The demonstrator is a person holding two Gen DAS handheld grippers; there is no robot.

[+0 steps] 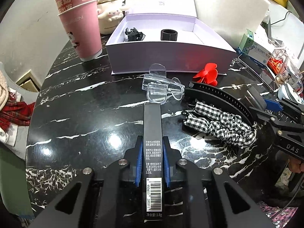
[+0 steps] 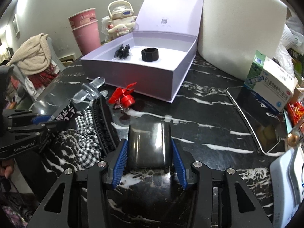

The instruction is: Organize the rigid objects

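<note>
The slim dark carton, printed with small text and a barcode, sits clamped between the blue pads of the left gripper, whose jaws are drawn in as far as they go against its long sides. It looks light, stiff and hollow, so a hard squeeze could dent it; the hold near its lower half seems sound. The right gripper stands part-way closed around a glossy dark case, its pads at the two side walls. The case looks smooth and probably slippery, so it is best taken low across its flat sides. Both lie over the near part of the black marble table. Beside them are a checked scrunchie, a clear plastic clip and a red clip. Farther off is the open white box, already holding a black ring.
</note>
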